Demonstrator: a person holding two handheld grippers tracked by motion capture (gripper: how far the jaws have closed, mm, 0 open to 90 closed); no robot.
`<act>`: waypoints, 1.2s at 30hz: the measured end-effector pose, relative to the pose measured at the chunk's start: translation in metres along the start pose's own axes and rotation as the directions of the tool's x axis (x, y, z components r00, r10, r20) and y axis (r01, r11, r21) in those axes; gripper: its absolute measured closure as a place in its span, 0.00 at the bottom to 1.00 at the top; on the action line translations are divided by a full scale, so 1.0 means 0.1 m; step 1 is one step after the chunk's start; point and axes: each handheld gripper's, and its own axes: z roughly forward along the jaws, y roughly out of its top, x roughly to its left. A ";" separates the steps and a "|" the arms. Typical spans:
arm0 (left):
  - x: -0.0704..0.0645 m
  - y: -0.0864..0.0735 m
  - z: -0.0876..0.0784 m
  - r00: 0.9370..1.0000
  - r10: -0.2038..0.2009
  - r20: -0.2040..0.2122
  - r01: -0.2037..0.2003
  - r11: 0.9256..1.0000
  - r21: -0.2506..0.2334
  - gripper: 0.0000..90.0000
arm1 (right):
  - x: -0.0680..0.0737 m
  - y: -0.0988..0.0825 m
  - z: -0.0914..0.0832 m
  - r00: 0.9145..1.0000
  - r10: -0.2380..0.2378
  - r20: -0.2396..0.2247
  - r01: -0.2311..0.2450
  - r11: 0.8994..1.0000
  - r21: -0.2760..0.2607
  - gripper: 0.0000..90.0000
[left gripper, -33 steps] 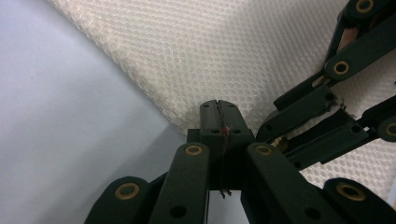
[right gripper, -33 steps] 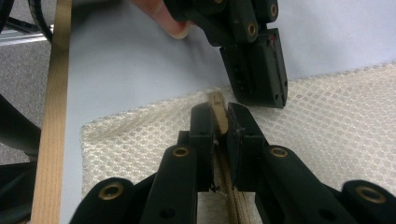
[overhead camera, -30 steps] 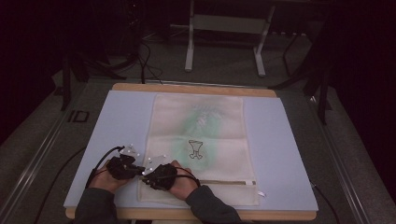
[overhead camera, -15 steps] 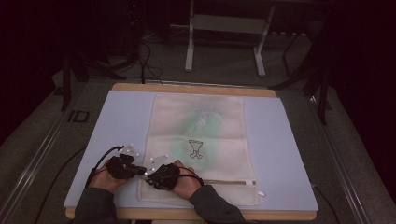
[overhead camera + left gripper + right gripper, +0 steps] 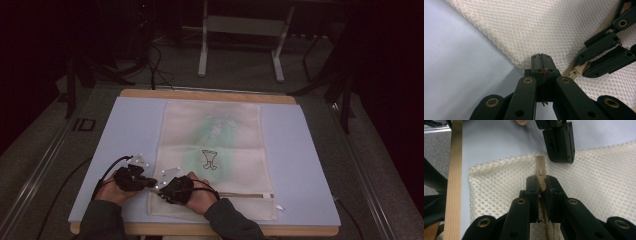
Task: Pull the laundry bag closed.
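Overhead, a cream mesh bag (image 5: 215,155) lies flat on the pale blue counter (image 5: 310,165), with the left gripper (image 5: 131,177) and right gripper (image 5: 175,189) together at its near-left corner. Along the left gripper's view, its fingers (image 5: 541,62) pinch the bag's edge. Along the right gripper's view, its fingers (image 5: 532,187) clamp the tan zipper (image 5: 540,170).
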 end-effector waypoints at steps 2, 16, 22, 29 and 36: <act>0.01 0.00 0.00 1.000 -0.001 0.002 0.001 1.000 0.000 1.00 | 0.00 -0.01 -0.02 1.000 0.001 0.001 -0.001 1.000 0.003 0.91; 0.01 -0.01 0.00 1.000 0.002 0.004 -0.002 1.000 -0.004 1.00 | -0.01 -0.07 -0.08 1.000 0.005 0.002 -0.005 1.000 0.012 0.91; 0.01 -0.01 0.00 1.000 0.003 0.004 -0.003 1.000 -0.005 1.00 | -0.02 -0.09 -0.11 1.000 0.001 0.002 -0.001 1.000 0.019 0.91; 0.00 -0.01 0.00 1.000 0.003 0.002 -0.003 1.000 -0.005 1.00 | 0.00 -0.10 -0.14 1.000 -0.010 0.009 0.009 1.000 0.028 0.91; 0.00 0.00 0.00 1.000 0.003 -0.002 -0.003 1.000 -0.001 1.00 | 0.02 -0.12 -0.16 1.000 -0.006 0.015 0.006 0.999 0.032 0.91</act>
